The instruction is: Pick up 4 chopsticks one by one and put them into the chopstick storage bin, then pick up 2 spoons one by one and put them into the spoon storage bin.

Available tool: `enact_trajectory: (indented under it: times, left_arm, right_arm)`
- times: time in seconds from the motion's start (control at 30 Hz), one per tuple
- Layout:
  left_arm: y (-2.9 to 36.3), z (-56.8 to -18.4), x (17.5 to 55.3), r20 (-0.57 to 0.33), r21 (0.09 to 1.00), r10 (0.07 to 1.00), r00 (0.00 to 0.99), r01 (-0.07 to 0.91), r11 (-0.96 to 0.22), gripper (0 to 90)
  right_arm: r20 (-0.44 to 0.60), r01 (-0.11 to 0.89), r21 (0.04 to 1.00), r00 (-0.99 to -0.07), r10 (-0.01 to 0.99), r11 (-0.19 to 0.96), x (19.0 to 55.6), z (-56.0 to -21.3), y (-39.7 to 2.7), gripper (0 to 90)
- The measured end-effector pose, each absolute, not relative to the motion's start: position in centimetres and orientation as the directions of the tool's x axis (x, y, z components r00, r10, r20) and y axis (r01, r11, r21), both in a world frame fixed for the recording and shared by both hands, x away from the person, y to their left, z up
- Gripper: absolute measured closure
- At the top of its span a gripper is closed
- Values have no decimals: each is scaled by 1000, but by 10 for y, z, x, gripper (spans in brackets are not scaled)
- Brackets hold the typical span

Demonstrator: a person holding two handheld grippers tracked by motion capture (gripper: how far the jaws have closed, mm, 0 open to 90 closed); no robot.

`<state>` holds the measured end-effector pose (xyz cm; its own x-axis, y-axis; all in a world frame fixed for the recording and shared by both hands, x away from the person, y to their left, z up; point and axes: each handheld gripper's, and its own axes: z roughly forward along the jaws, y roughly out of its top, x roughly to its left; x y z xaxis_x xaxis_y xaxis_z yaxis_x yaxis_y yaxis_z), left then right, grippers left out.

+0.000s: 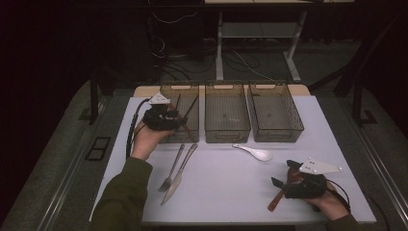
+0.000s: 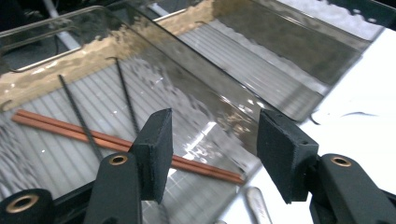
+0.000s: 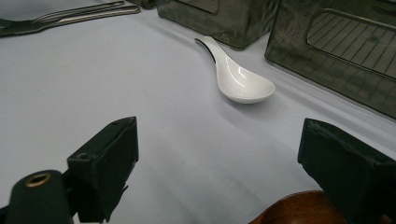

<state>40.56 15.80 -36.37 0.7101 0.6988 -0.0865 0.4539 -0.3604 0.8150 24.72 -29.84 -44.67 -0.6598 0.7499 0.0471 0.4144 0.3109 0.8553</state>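
**A:** Chopsticks, the copper-brown pair, lie flat on the ribbed floor of the leftmost bin, running slantwise across it. Two thin black sticks lie in there as well, crossing over them.

**B:** And the left tool?

**A:** It hangs over that bin's near right corner in the person's left hand. Its pads are spread, with nothing between them; the chopsticks lie below, clear of the grip.

**B:** What about the other side?

**A:** The right tool sits low near the front right of the white counter, jaws wide apart and gripping nothing. A reddish-brown wooden handle lies under it, slanting toward the counter's front edge. I think it's a spoon or spatula, but the tool covers its far end, so I can't be sure.

**B:** What's it pointing at?

**A:** A white ceramic soup spoon, lying bowl-up on the counter just in front of the middle bin, well apart from the jaws.

**B:** Anything else out there?

**A:** A fork and a table knife side by side left of centre, handles toward the bins, close to touching. The third bin stands at the right end of the row.
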Motion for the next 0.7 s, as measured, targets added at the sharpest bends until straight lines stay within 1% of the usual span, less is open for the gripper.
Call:
enact_trajectory:
  times: [0.23,0.4,0.7]
  left_arm:
    - [155,-369,377,-93,825,664,742,431,-366,399]
    - [153,-375,356,-90,844,651,754,405,-352,349]
    - [152,-380,329,-104,854,631,769,394,-339,263]
  right_arm:
    - [48,416,854,-662,748,313,247,-446,-297,119]
    - [46,415,853,-662,748,315,247,-446,-298,119]
    - [52,415,857,-661,749,306,247,-446,-299,119]
